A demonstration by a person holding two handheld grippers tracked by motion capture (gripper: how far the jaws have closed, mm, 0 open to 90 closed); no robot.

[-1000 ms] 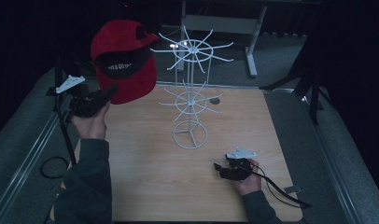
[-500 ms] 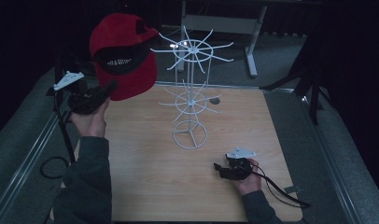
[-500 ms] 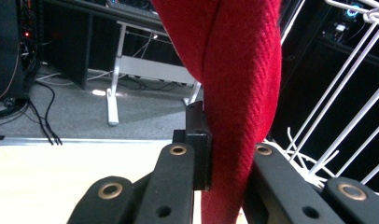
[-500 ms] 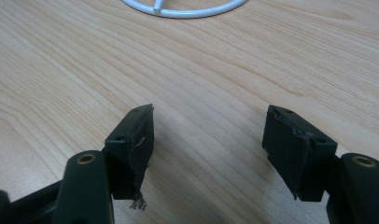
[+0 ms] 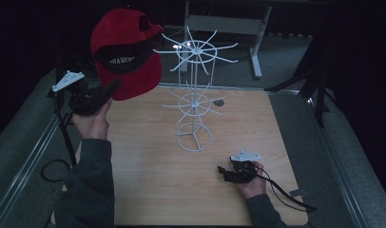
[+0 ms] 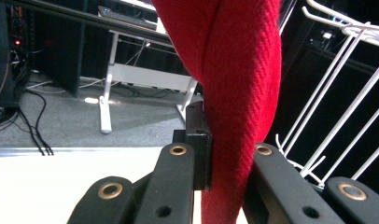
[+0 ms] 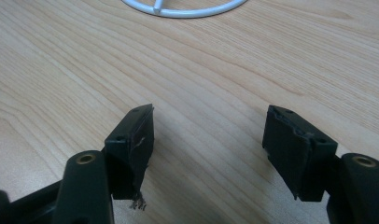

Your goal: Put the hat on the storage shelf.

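While the left gripper (image 5: 112,88) pinches the red cap (image 5: 126,52) — right gripper (image 7: 208,140) gapes.

Looks like a lab / recording setup tbh, not a home. Light wood bench (image 5: 148,190) w/ grey padded surround (image 5: 357,161), everything around it blacked out. Metal-leg desk (image 6: 131,74) behind, cables (image 6: 36,135) on the floor, some rack gear w/ a red LED (image 6: 17,43).

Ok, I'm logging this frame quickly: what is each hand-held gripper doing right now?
Left hand-held gripper: closed on the red cap, held up beside the white wire rack.
Right hand-held gripper: open, empty, low over the table.
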